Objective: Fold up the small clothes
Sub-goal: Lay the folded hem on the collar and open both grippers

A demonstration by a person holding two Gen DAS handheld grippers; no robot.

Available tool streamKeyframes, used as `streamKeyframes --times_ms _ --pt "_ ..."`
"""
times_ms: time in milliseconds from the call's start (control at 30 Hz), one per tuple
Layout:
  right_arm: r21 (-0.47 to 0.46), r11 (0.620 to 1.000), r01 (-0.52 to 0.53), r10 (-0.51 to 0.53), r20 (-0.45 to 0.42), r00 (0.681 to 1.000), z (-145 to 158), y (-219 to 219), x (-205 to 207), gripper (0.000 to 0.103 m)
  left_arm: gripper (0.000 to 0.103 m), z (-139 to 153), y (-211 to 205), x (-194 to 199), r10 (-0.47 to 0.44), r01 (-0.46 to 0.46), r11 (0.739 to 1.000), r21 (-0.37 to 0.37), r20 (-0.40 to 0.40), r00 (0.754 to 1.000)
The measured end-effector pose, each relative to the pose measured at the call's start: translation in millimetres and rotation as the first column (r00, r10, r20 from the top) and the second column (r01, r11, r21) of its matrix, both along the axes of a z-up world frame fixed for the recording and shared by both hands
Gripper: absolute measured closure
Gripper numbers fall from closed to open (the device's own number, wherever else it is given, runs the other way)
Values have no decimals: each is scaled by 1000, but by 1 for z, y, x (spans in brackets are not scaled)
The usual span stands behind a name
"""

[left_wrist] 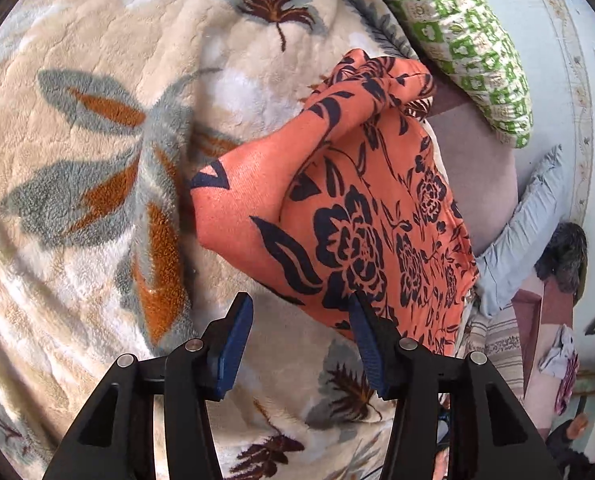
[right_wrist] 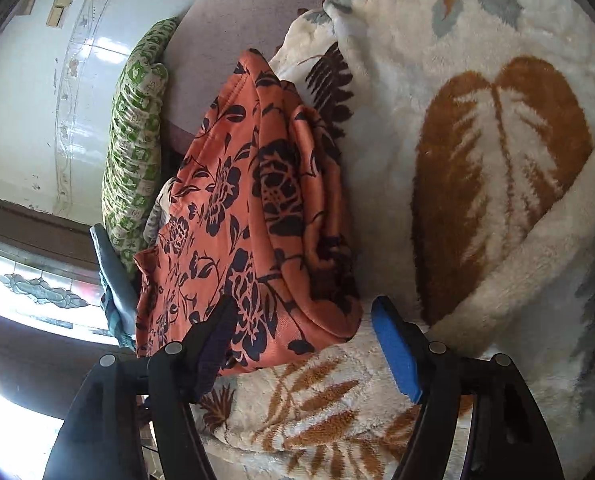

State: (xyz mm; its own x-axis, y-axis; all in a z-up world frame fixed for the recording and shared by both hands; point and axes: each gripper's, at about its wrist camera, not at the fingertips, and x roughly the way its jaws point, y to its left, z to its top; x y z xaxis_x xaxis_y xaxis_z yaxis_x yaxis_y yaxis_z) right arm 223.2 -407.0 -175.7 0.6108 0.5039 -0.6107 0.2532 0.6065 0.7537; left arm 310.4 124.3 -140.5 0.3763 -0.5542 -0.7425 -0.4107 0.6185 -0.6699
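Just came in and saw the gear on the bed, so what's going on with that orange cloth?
A person with a two-finger gripper in each hand is folding an orange floral garment on a leaf-patterned fleece blanket. It lies bunched and partly folded beside a green-and-white pillow. The left gripper and the right gripper are both open at the garment's near edge, and neither is gripping it.

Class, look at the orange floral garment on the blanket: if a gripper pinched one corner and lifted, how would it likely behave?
The orange floral garment would probably drape and sag, since it already lies in soft folds. Its sheen suggests a smooth, perhaps slippery weave. It looks thin, so likely light, and may drag on the plush blanket.
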Motion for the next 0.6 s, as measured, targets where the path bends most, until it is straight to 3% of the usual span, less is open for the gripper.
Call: streamKeyframes --times_ms 100,133,167,200,233,367,433,533,600 --pt "-8 1000 8 -8 0 1000 -2 5 8 32 54 -6 -1 20 52 -51 998 19 -9 999" --pt "-12 1000 16 -16 2 1000 -2 5 11 38 55 -6 -1 25 67 -67 998 14 -12 998" --pt "-26 999 27 -27 -7 1000 -1 5 15 46 57 -6 -2 30 76 -76 997 12 -11 997" --pt "-26 999 28 -28 -14 1000 0 4 18 73 75 -3 -4 34 80 -79 996 34 -5 997" --pt "2 1000 26 -26 -9 1000 3 2 20 79 81 1 -8 34 74 -74 996 53 2 997" --pt "39 999 4 -10 161 987 54 -5 9 85 90 38 -22 16 62 -69 996 50 118 991" --pt "13 1000 -5 3 191 982 66 -12 2 86 91 42 -18 3 74 -82 995 63 130 989" --pt "-67 998 -1 4 52 999 36 -18 8 86 91 8 -9 3 104 -105 988 117 17 994" --pt "-125 992 -16 9 -60 998 9 -15 10 84 90 -12 -3 2 116 -113 992 59 -43 992"
